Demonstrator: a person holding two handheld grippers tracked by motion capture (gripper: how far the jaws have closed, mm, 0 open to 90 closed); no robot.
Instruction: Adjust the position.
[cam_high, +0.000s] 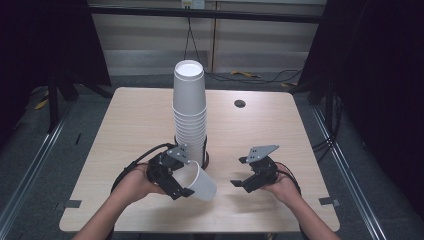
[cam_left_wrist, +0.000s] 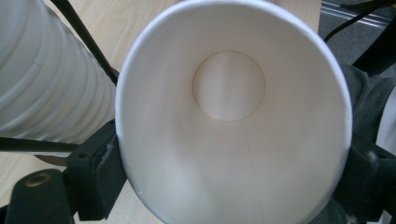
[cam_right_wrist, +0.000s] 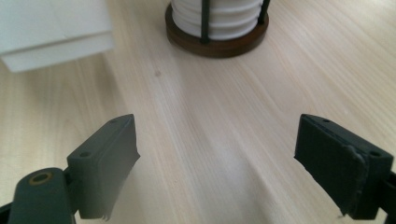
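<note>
Paper cup (cam_high: 200, 181), white, single: lies tilted in the left gripper (cam_high: 176, 179) at the near left-centre of the wooden table (cam_high: 125, 130), mouth toward the person's left hand (cam_high: 134, 184), base pointing out toward the table's middle. The left gripper view looks straight into the open mouth of the cup (cam_left_wrist: 229, 121), round base visible at the far end; the two black jaws sit against its outer wall on either side, clamped on it.

Cup stack (cam_high: 189, 107), white, many nested, upside down: stands upright just behind the held cup, rising tall above the table. It sits on a dark round wooden base (cam_right_wrist: 217, 39) with thin black upright rods. In the left gripper view the ribbed rims of the stack (cam_left_wrist: 51, 74) are just beside the held cup.

Small dark round hole (cam_high: 240, 103): in the tabletop, behind and right of the stack.

Right gripper (cam_high: 245, 181), held in the right hand (cam_high: 282, 187): near right-centre of the table, well apart from the cup, jaws pointing toward the left gripper. Jaws stand wide apart with bare wood between them; the right gripper view shows the stack's base ahead.
</note>
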